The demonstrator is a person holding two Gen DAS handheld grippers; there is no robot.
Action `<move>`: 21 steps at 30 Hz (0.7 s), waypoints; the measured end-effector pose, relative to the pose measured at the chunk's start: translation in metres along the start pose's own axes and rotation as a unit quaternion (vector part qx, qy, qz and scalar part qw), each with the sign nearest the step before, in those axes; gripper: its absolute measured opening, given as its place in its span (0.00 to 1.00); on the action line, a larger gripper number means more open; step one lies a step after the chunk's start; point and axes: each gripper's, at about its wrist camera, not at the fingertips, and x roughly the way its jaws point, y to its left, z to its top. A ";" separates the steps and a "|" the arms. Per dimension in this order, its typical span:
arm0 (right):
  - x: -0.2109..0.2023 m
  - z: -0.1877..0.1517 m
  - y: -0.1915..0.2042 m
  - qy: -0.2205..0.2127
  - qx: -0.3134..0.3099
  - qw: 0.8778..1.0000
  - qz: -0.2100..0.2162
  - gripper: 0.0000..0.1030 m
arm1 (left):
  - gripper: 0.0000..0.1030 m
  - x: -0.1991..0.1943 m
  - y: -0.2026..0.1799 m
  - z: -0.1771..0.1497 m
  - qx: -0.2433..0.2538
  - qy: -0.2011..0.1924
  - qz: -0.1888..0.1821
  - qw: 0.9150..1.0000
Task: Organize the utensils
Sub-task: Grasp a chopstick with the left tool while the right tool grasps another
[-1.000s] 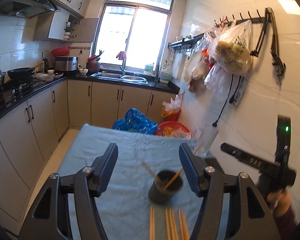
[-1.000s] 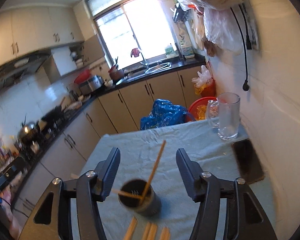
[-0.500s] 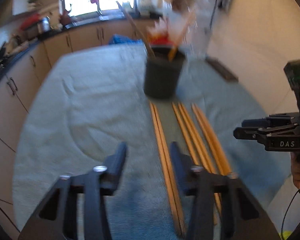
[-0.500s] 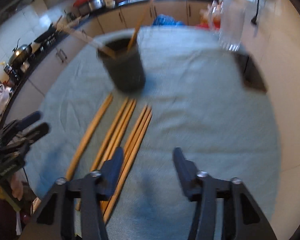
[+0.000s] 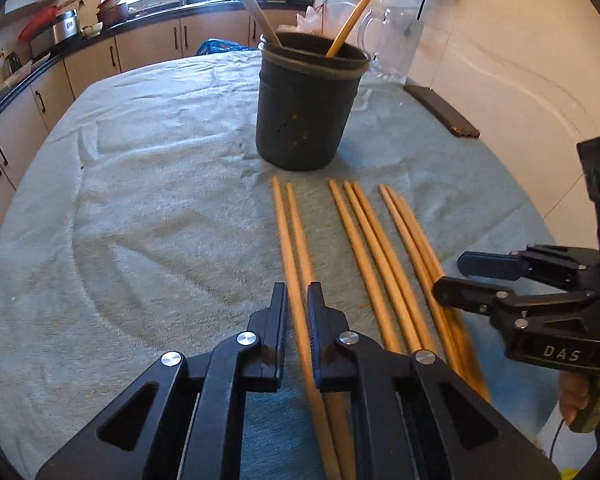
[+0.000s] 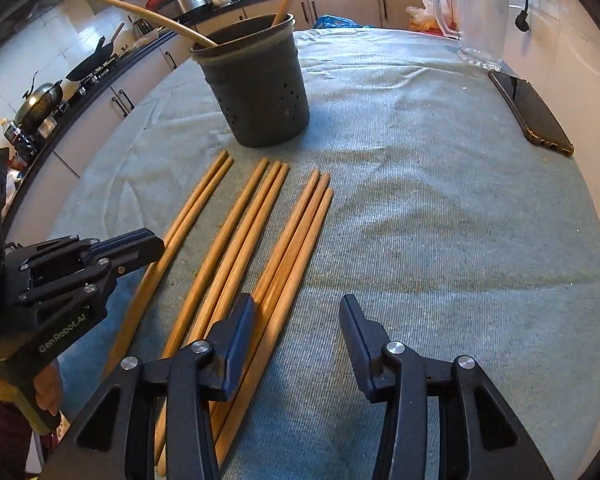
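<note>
Both tongs have dropped from above the holder (image 5: 310, 104) to the chopsticks (image 6: 236, 236) lying on the bench (image 5: 140, 220). Left tongs (image 5: 297, 312) have just clenched on the leftmost pair (image 5: 296, 248); right tongs (image 6: 296, 320), released, straddle the rightmost chopsticks. Lifting into the holder looks next.

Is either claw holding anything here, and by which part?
The left claw is shut on one chopstick of the leftmost pair, toward its thick near end. The right claw is open, holding nothing.

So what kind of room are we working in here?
A home kitchen, by the look of it: beige base cabinets under a black countertop, a dark wok on the stove, and wooden chopsticks laid by a dark perforated utensil holder.
</note>
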 end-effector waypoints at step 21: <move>-0.020 -0.010 -0.039 -0.014 0.037 0.999 -0.030 0.44 | 0.07 0.018 0.002 0.010 0.001 0.038 0.070 0.997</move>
